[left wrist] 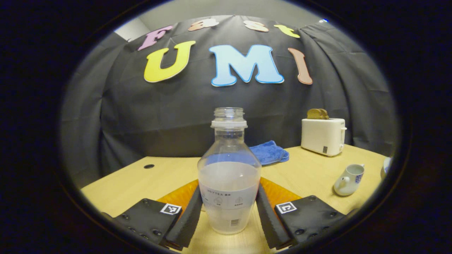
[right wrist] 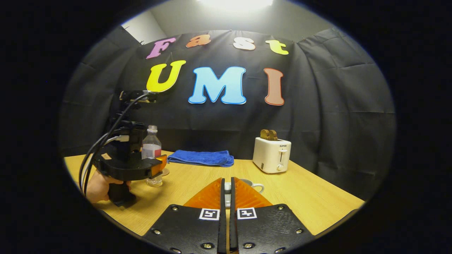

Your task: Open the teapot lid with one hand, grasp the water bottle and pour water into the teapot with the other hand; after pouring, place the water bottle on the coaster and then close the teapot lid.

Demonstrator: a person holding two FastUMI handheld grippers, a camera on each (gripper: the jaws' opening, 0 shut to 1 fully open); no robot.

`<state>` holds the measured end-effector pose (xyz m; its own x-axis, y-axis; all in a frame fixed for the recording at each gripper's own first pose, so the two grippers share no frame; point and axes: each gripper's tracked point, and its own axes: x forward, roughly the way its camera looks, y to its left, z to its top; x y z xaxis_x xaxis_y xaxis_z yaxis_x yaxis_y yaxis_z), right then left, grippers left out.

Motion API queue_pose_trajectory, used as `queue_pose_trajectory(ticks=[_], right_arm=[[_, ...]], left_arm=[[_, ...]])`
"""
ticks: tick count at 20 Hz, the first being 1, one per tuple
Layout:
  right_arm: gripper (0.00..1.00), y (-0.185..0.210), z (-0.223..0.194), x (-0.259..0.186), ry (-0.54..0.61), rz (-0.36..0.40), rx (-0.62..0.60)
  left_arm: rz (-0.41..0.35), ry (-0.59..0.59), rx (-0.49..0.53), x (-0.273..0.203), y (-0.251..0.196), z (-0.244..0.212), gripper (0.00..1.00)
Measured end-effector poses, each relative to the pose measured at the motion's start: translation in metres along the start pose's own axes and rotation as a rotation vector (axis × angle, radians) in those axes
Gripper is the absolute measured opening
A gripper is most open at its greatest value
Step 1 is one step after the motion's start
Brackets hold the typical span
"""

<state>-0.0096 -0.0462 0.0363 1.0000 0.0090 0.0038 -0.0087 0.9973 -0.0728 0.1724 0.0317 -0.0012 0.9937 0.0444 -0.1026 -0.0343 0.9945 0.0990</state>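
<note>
A clear, uncapped water bottle (left wrist: 229, 176), about half full, stands upright on the wooden table (left wrist: 141, 183). My left gripper (left wrist: 229, 188) is shut on it, with a pad against each side of the labelled lower body. The right gripper view shows the same bottle (right wrist: 151, 144) inside the left gripper (right wrist: 157, 167), which a hand (right wrist: 97, 188) holds. The white teapot (left wrist: 348, 180) with a blue pattern sits to the right, its top uncovered. My right gripper (right wrist: 227, 180) is shut on a small white piece, apparently the teapot lid (right wrist: 227, 187), just in front of the teapot (right wrist: 251, 184).
A white toaster (right wrist: 272, 155) with bread in its slots stands at the back right, also in the left gripper view (left wrist: 323, 135). A folded blue cloth (right wrist: 199, 157) lies along the back edge. A small clear disc (right wrist: 164, 172) lies beside the bottle.
</note>
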Motion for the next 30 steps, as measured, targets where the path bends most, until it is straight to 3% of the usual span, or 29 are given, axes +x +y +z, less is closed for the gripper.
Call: queue_pose_trajectory(ticks=[3, 7, 9, 30], right_arm=[[0.04, -0.005, -0.009, -0.026, 0.019, -0.001, 0.024], [0.04, -0.006, -0.017, -0.050, 0.028, 0.000, 0.021], [0.04, 0.000, -0.021, -0.055, 0.042, 0.018, 0.026], [0.04, -0.024, -0.055, -0.085, 0.095, -0.025, 0.027]], left_arm=[[-0.018, 0.001, 0.069, -0.002, -0.016, 0.003, 0.87], [-0.022, 0.039, 0.326, -0.003, -0.041, -0.001, 0.87], [-0.046, 0.047, 0.408, -0.004, -0.058, -0.003, 0.88], [-0.143, -0.008, 1.217, 0.015, -0.153, -0.008, 0.87]])
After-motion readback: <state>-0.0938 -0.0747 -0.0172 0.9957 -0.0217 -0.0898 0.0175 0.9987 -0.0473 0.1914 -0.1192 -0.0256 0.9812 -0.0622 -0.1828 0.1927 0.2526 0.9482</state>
